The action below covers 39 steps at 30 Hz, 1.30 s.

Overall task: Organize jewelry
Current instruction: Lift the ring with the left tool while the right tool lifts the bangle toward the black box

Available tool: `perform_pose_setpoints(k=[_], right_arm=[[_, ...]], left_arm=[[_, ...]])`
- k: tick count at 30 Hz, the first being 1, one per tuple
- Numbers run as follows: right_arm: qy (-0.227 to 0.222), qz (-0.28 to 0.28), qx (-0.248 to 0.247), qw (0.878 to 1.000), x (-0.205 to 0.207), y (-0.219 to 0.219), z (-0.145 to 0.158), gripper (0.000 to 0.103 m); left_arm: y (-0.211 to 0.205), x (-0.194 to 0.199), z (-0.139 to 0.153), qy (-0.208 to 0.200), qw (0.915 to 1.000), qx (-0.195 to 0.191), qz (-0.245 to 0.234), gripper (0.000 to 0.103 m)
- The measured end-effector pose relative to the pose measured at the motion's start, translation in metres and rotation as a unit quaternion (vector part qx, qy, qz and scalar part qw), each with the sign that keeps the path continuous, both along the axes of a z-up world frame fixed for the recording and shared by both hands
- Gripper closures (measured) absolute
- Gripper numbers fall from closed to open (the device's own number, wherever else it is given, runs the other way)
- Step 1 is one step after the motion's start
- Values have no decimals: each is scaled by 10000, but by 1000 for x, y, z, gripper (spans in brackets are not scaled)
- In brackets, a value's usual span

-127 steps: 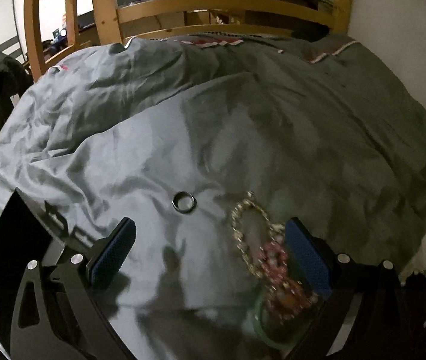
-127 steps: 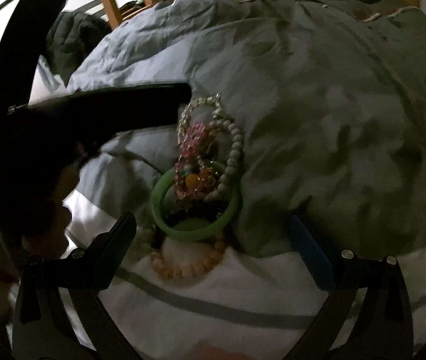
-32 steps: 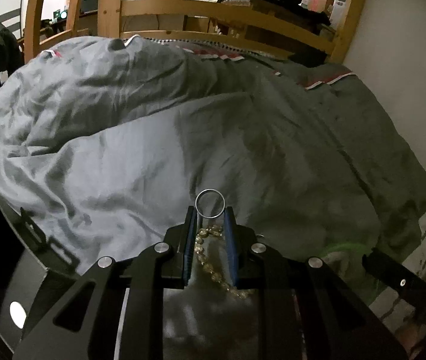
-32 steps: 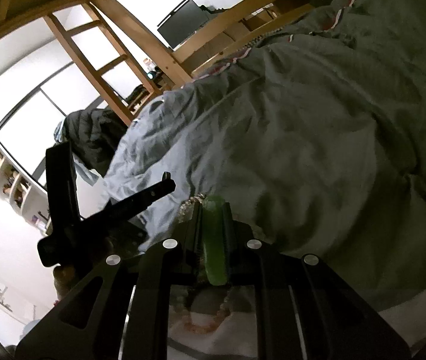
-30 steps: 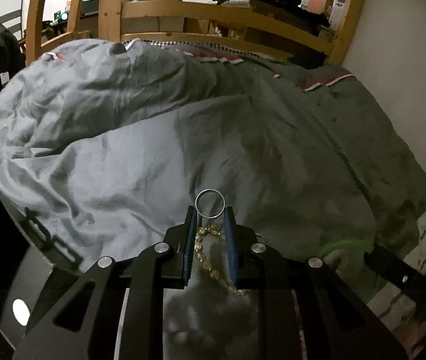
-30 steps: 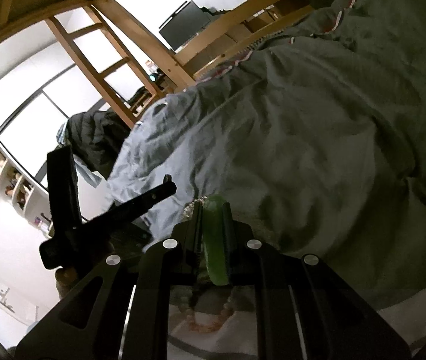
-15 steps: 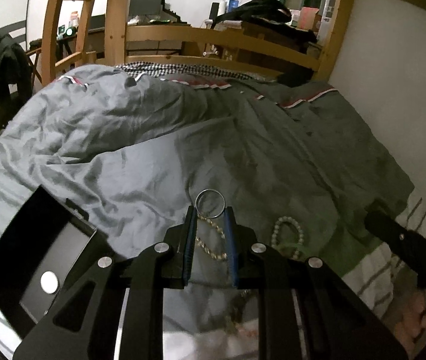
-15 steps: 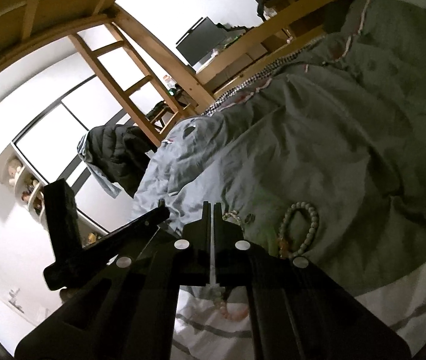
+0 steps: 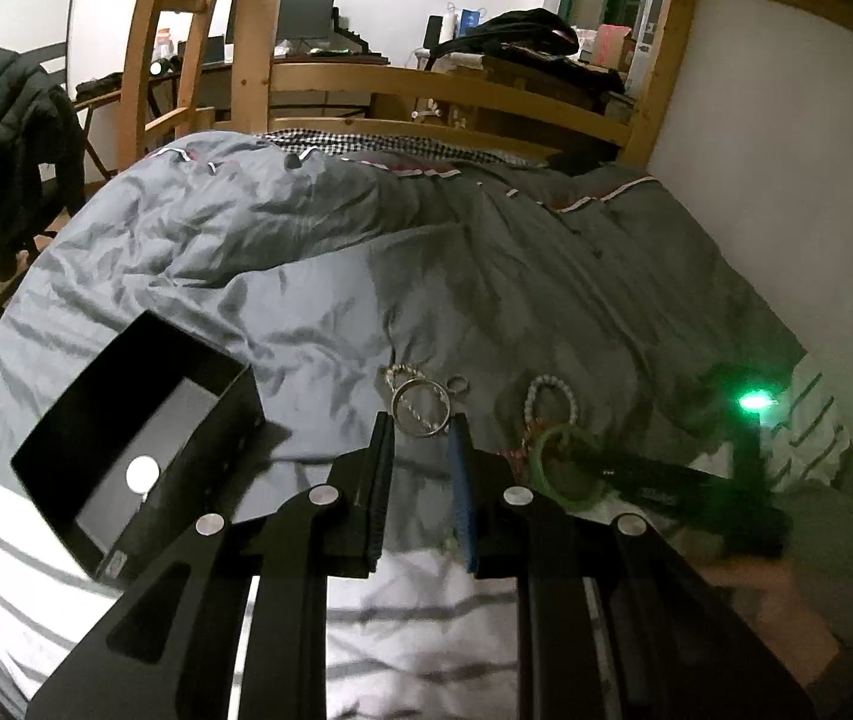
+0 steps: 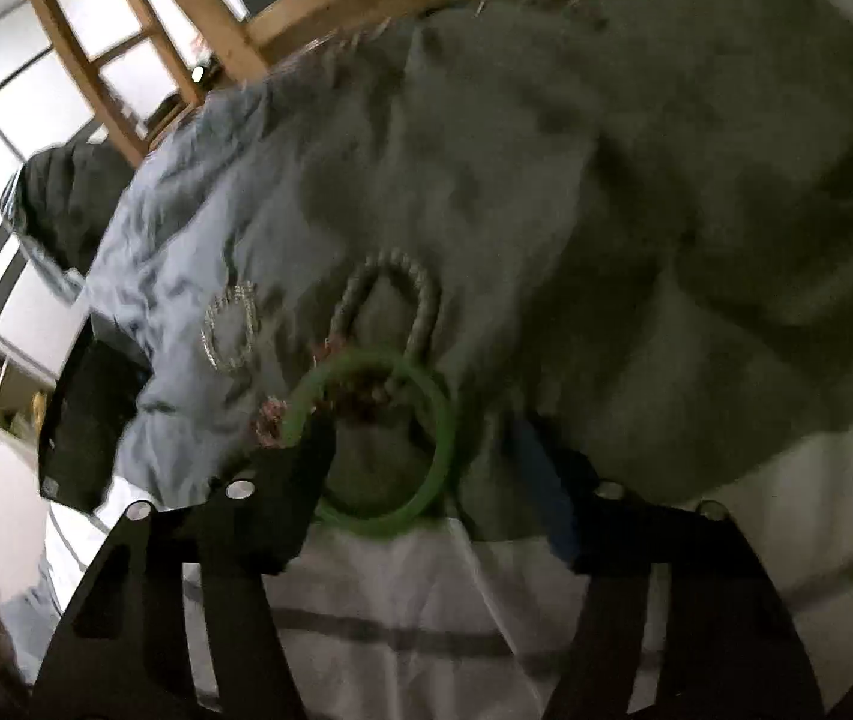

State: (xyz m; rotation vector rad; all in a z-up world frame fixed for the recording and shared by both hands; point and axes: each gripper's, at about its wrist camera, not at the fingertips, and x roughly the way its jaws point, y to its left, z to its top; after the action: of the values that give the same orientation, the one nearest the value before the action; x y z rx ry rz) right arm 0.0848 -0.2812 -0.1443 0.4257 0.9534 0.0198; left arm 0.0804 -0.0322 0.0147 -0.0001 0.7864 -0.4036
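Holding a thin silver ring (image 9: 421, 409) by its lower edge, the left gripper (image 9: 420, 429) hangs over a grey duvet (image 9: 486, 276), its two fingers pinched narrowly on the ring so the hoop stands up between the tips. An open black box (image 9: 126, 438) sits on the duvet to the left of that ring, with a pale round spot on its floor. To the right of the ring lie a smaller ring (image 9: 457, 384), a pale beaded bracelet (image 9: 549, 399) and a green bangle (image 9: 564, 471).

The right gripper (image 10: 426, 450) hovers low over the green bangle (image 10: 378, 441), its jaws opening and spread to either side of it; the pads do not seem to press on it, though the frame is blurred (so this is a best reading).

Judging from the task, the ring likely belongs in the box. To do that well, the left gripper should keep its pinch steady, travel left until the ring is clearly above the box floor, lower inside the walls, then release. A thin hoop held by one edge could twist or slip.
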Motion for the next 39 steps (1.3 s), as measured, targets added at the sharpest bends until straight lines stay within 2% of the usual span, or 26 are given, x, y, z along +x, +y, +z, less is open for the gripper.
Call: perform_pose_setpoints(k=[2,3,4,6,12,15,21,25,32,39], right_arm=[[121,-40,-366,9992,1,4,-5,73],[111,-76,-406,9991,-1,4,-6,77],[70,-140,-391,9991,-4,0,-5,85],[-2,-266,-333,9991,-10,-6,-2,93],[-332,-572,-467,9967,-29,-16,23,94],[-674,-595,-491,9947,-38,-19,44,93],[-1491,-543,-399,9865,-59,-18,99,93],[-1775,-419,-325,9827,-67,-13,131,93],[-1925,83,-613,9793,-58,36,176,92],[-1841,730,-948,9756,-30,106,203,92]], left_arm=[[2,-8,0,1,10000,-15,-6,85],[3,-10,0,1,10000,-17,-10,85],[3,-12,0,-3,10000,-16,-16,85],[5,-17,0,-4,10000,-17,-25,85],[4,-23,2,-36,10000,-34,-33,85],[6,-25,3,-74,10000,-34,-38,85],[12,-27,8,-137,9998,-143,-7,85],[16,-28,14,-204,9996,-202,6,85],[33,-25,26,-356,9990,-221,172,85],[70,-9,28,-353,9963,24,781,85]])
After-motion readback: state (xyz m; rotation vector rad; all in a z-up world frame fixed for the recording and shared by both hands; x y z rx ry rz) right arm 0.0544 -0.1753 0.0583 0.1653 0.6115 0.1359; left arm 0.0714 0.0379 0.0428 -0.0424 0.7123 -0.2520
